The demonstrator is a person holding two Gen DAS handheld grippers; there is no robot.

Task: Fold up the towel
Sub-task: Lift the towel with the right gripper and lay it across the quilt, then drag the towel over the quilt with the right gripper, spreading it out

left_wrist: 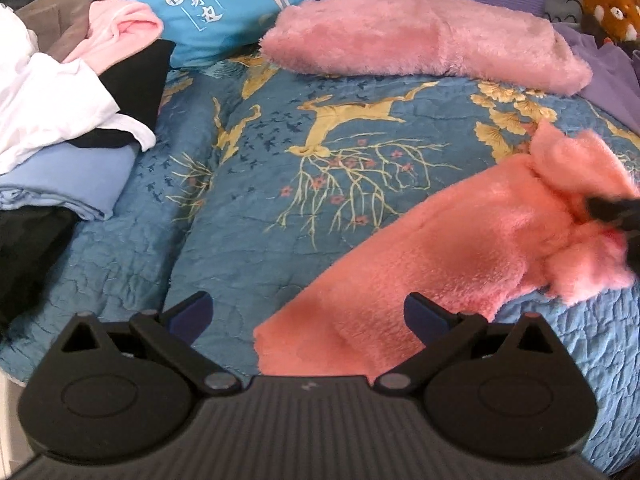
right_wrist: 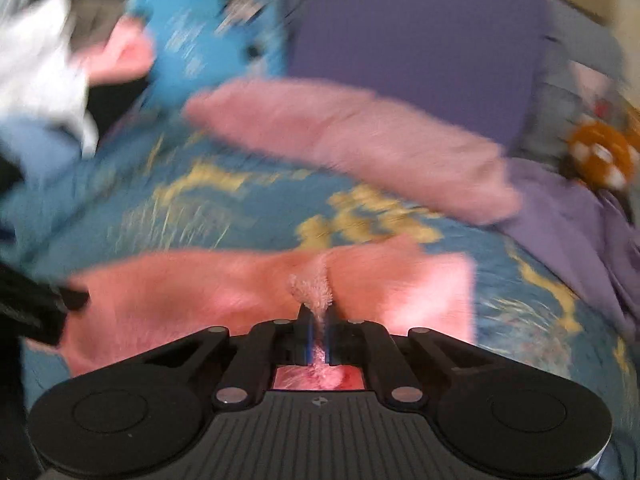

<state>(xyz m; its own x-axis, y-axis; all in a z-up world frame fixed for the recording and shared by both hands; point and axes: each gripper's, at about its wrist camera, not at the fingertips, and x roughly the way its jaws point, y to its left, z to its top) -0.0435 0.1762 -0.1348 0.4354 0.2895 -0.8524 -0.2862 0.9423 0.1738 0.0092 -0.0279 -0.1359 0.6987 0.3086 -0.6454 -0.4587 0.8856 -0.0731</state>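
A salmon-pink fluffy towel [left_wrist: 460, 240] lies bunched in a long strip on the blue patterned bedspread [left_wrist: 320, 140], running from near centre toward the right. My left gripper [left_wrist: 310, 310] is open just above the towel's near end, and the cloth reaches in between its spread fingers without being held. My right gripper [right_wrist: 318, 320] is shut on a raised pinch of the towel [right_wrist: 200, 292]. In the left wrist view it shows as a dark shape [left_wrist: 612, 212] at the towel's crumpled far right end. The right wrist view is motion-blurred.
A paler pink fluffy cushion or folded towel [left_wrist: 420, 40] lies across the back. A blue printed pillow [left_wrist: 224, 0] sits behind it, and a pile of clothes [left_wrist: 60, 100] fills the left. Purple cloth [left_wrist: 608, 80] and a plush toy [left_wrist: 612, 12] are at the right.
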